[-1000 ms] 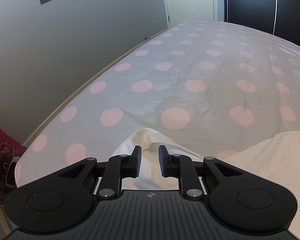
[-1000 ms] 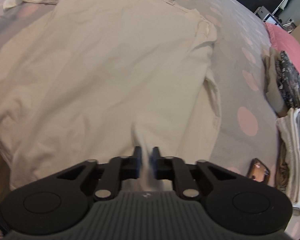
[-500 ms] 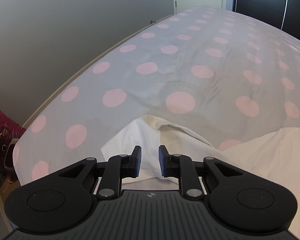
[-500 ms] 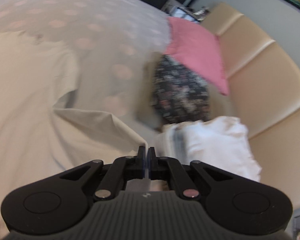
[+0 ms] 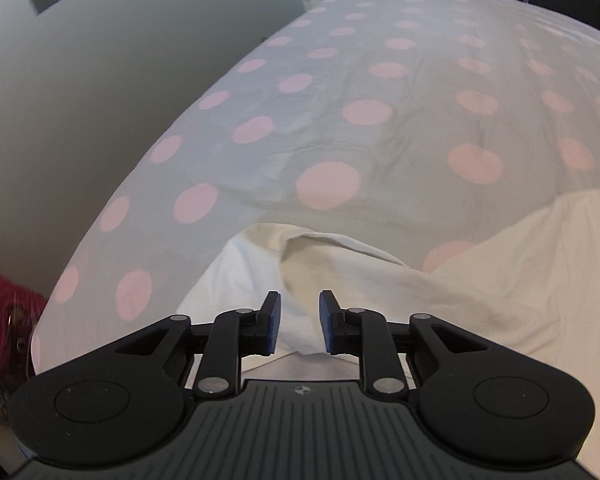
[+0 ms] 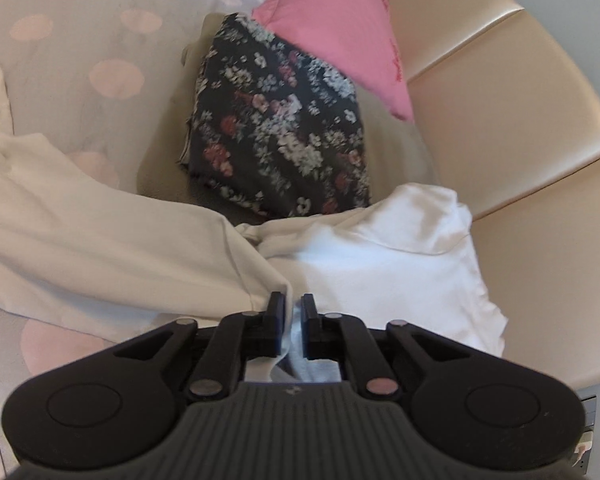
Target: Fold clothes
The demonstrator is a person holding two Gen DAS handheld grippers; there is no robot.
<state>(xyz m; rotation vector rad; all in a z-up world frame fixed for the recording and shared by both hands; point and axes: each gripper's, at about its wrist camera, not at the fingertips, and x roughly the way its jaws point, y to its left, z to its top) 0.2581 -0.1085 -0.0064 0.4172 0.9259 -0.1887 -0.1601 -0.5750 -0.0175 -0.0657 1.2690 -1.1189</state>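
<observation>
A cream shirt (image 5: 500,280) lies spread on the polka-dot bed sheet (image 5: 380,120). One rumpled corner of it (image 5: 320,256) sits just ahead of my left gripper (image 5: 300,322). Its jaws are opening, and cloth lies under and between them without being pinched. In the right wrist view the cream shirt (image 6: 80,240) stretches in from the left. Its hem runs into my right gripper (image 6: 293,320). Those jaws are opening, a gap shows, and the hem hangs loose against the left pad.
A white folded garment (image 6: 380,264) lies right ahead of the right gripper, with a dark floral garment (image 6: 280,132) and a pink pillow (image 6: 332,28) beyond. A beige padded headboard (image 6: 500,120) bounds the right. A grey wall (image 5: 80,100) and a red bag (image 5: 0,320) flank the bed's left edge.
The right gripper swung from over the spread shirt to the folded clothes by the headboard, pulling the hem along, and its jaws parted. The left gripper sank a little and its jaws widened slightly.
</observation>
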